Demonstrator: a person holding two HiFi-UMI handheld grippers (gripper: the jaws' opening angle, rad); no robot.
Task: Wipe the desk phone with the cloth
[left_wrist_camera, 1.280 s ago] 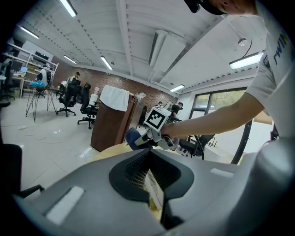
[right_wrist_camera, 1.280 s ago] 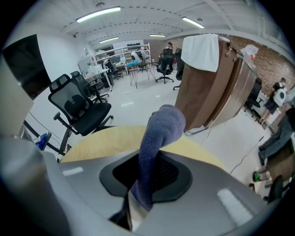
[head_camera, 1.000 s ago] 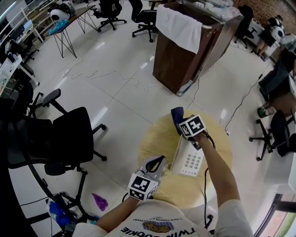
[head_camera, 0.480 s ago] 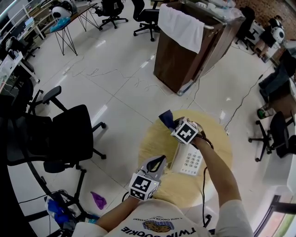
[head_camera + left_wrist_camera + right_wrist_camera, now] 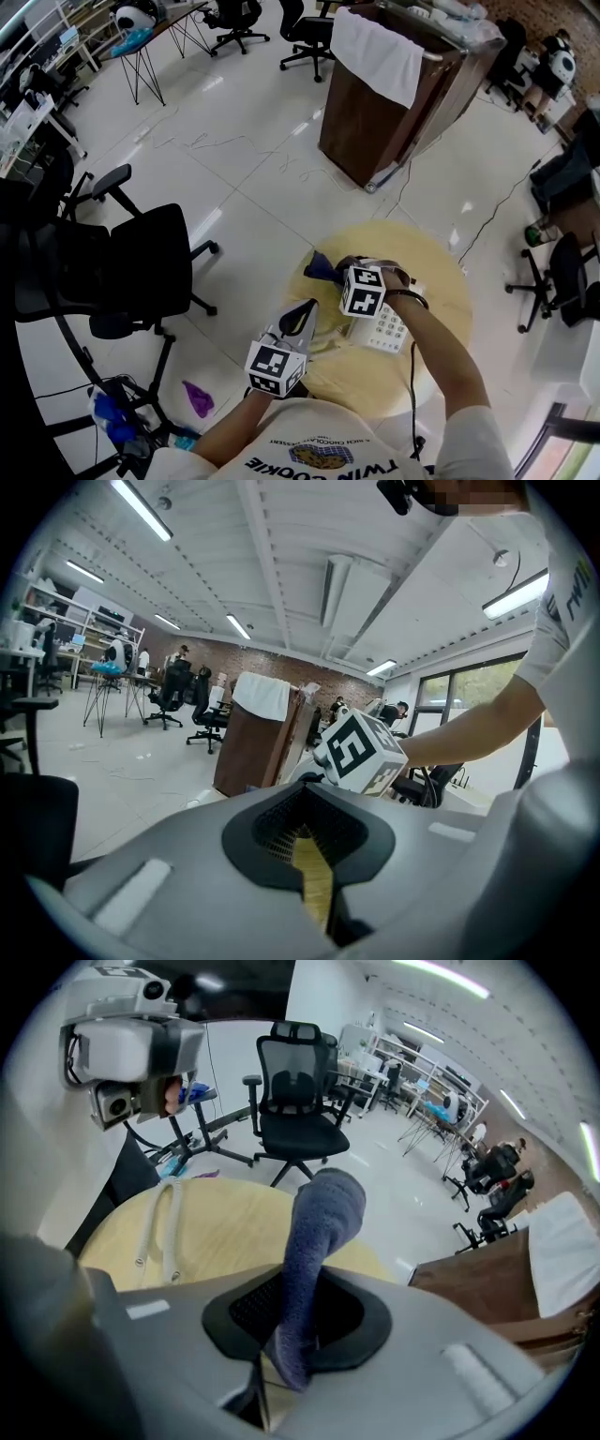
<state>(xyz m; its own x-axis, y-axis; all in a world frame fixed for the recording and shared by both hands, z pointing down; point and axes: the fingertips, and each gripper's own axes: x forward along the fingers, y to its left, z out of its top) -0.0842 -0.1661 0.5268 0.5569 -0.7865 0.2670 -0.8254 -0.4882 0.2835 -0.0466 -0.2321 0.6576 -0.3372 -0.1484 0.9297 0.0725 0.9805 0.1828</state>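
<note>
A white desk phone (image 5: 390,327) lies on a round wooden table (image 5: 441,281). My right gripper (image 5: 330,274) is shut on a dark blue cloth (image 5: 317,266), with its marker cube over the phone's left part. The cloth reaches past the phone's left side, over the tabletop. In the right gripper view the cloth (image 5: 319,1232) stands up from between the jaws of the right gripper (image 5: 292,1340), above the wood (image 5: 220,1227). My left gripper (image 5: 304,317) hovers at the table's near left edge, shut and holding nothing. In the left gripper view its jaws (image 5: 314,874) show only a thin slit.
A black office chair (image 5: 150,267) stands on the floor left of the table. A brown cabinet draped with a white towel (image 5: 380,94) is beyond it. Another chair (image 5: 562,281) is at the right. A purple scrap (image 5: 198,398) and cables lie on the white floor.
My right gripper has carried the cloth from the phone's far end leftward and nearer to me. The left gripper has shifted slightly left and stays shut.
</note>
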